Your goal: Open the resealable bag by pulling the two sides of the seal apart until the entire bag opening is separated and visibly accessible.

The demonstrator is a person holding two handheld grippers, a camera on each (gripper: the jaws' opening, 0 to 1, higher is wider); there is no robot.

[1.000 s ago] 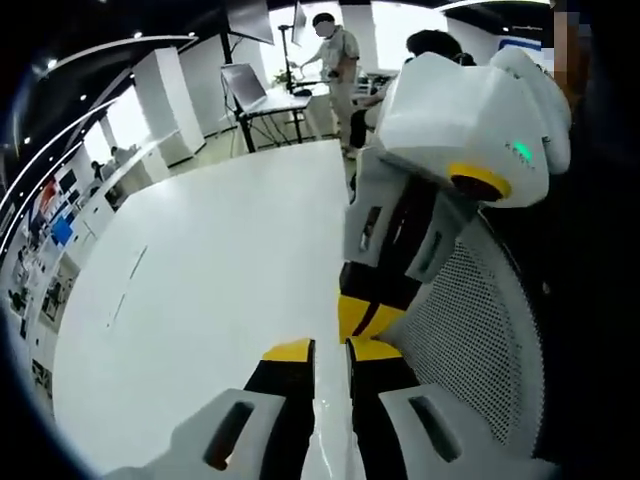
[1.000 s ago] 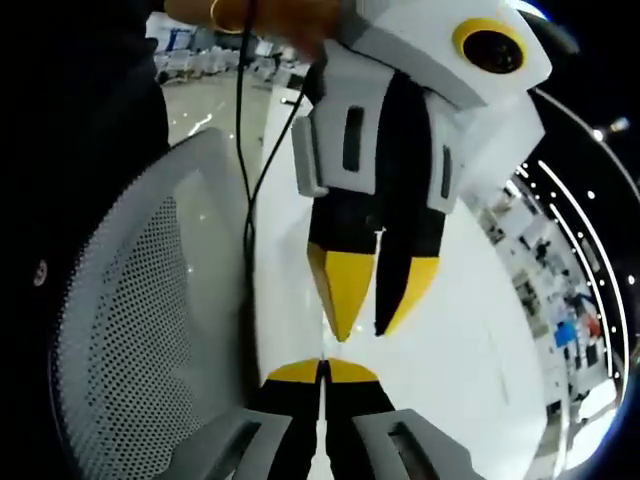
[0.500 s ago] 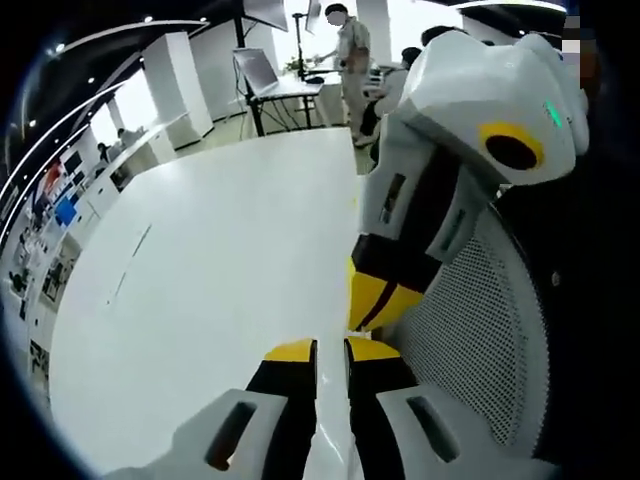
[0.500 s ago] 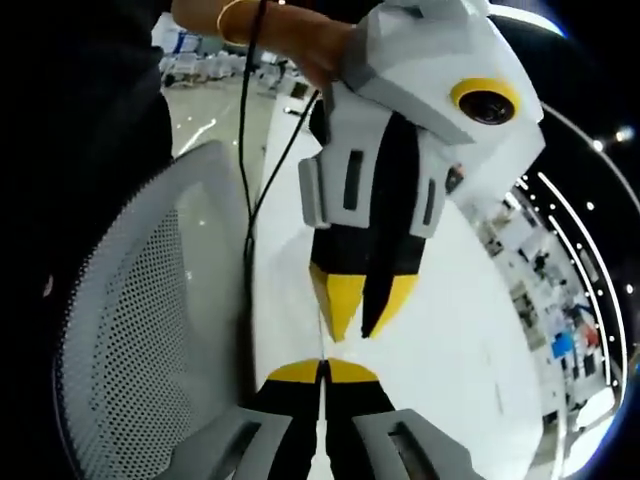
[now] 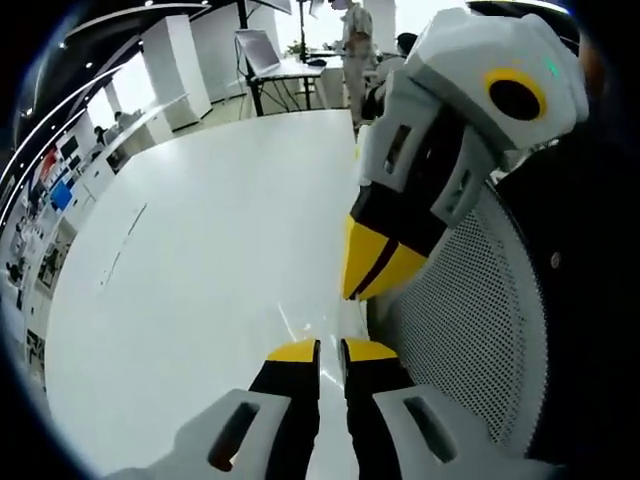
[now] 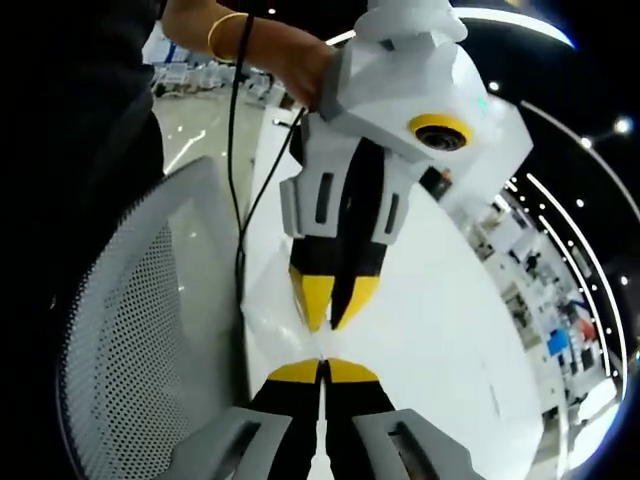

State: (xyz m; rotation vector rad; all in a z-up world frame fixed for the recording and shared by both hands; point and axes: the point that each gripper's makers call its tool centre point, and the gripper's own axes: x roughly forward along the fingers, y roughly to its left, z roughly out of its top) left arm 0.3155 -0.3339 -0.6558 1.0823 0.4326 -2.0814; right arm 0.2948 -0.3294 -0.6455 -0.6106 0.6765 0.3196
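The resealable bag (image 6: 262,322) is clear and shows only as a faint creased film with glints over the white table, between the two grippers; in the left gripper view the bag (image 5: 296,322) is a weak sheen just beyond my jaws. My left gripper (image 5: 331,351) has its yellow-tipped jaws nearly together on that film. My right gripper (image 6: 322,370) is shut tight, seemingly on the bag's other side. The two face each other tip to tip: the right gripper (image 5: 376,268) comes in from the right, the left gripper (image 6: 330,300) hangs from above. The seal itself is too faint to make out.
A white table (image 5: 190,260) stretches away under the grippers. A grey mesh chair back (image 5: 470,330) stands close to its edge, also the chair back (image 6: 130,340). A hand with a gold bangle (image 6: 222,35) and a black cable (image 6: 238,200) hold the left gripper. People stand by a far desk (image 5: 280,72).
The two grippers have drawn a little apart: in the left gripper view the right gripper's tips rose away from mine, and in the right gripper view the left gripper looks smaller and tilted.
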